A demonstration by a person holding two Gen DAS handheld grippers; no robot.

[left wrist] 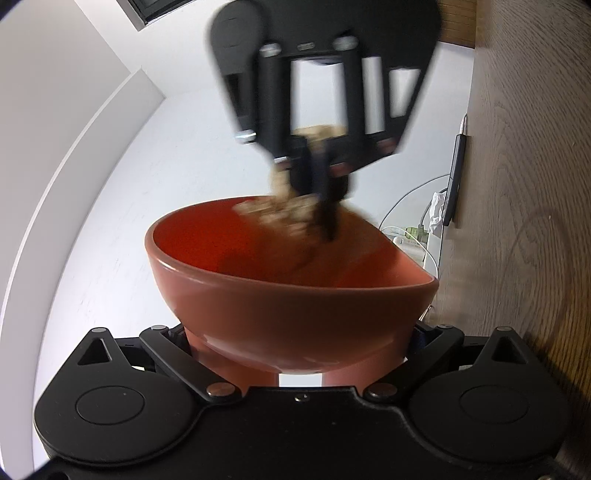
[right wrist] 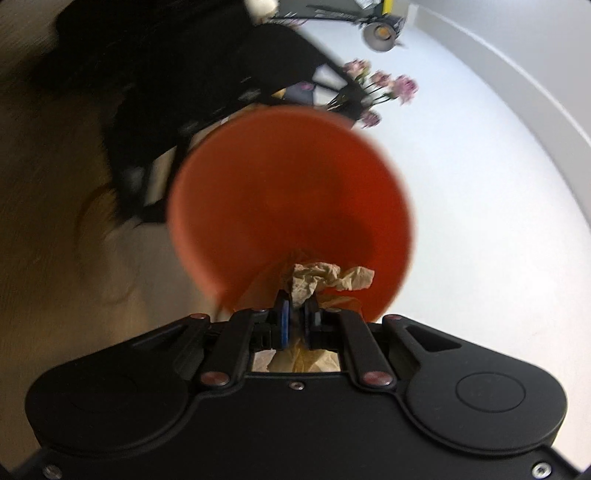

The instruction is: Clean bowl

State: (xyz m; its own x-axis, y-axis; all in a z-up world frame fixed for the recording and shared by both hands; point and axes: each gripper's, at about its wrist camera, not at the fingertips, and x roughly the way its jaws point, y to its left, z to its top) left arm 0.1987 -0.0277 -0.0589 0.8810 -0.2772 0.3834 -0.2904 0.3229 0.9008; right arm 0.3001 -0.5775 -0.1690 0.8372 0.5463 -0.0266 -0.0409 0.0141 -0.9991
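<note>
A terracotta-red bowl (left wrist: 288,306) is held off the table, with my left gripper (left wrist: 299,354) shut on its foot, one finger on each side. In the right wrist view the bowl (right wrist: 288,192) faces the camera with its inside showing, blurred. My right gripper (right wrist: 297,310) is shut on a crumpled beige paper towel (right wrist: 325,277), which sits against the bowl's inner wall near the rim. From the left wrist view the right gripper (left wrist: 321,218) comes in blurred from above, with the paper towel (left wrist: 280,214) at the far rim. The left gripper's black body (right wrist: 177,110) shows behind the bowl.
A wooden tabletop (left wrist: 524,184) fills one side, with white cables (left wrist: 417,236) and a thin black device (left wrist: 454,184) at its far end. Pink flowers (right wrist: 384,88) and a lamp (right wrist: 380,33) stand beyond the bowl. A white wall (left wrist: 110,184) lies behind.
</note>
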